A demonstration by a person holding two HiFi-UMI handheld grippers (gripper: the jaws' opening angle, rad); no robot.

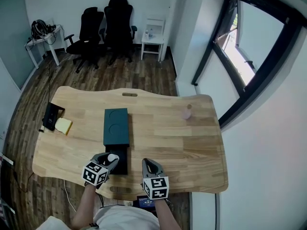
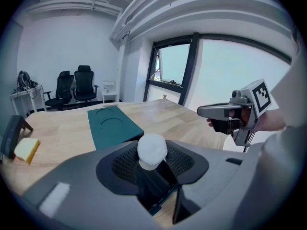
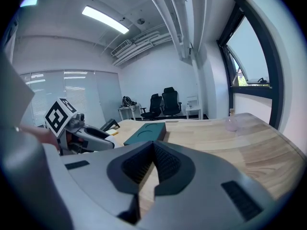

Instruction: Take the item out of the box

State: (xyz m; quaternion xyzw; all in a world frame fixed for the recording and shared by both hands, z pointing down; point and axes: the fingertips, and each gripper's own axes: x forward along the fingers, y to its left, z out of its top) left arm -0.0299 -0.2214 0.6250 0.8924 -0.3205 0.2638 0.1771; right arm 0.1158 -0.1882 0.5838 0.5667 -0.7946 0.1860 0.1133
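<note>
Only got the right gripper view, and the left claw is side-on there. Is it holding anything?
Observer: Yes. The left claw is shut on a white round-topped item.
Operator: Where's the box? Can't see it.
Observer: An open black box sits on the table near the person's edge. In the head view that claw partly covers it, and the green lid lies just beyond.

No words, numbers or brand names can be read on anything in view. The only signs are black-and-white square code patterns, with no letters in them. They are printed on the faces of the left gripper's cube (image 1: 96, 173) and the right gripper's cube (image 1: 156, 187).
</note>
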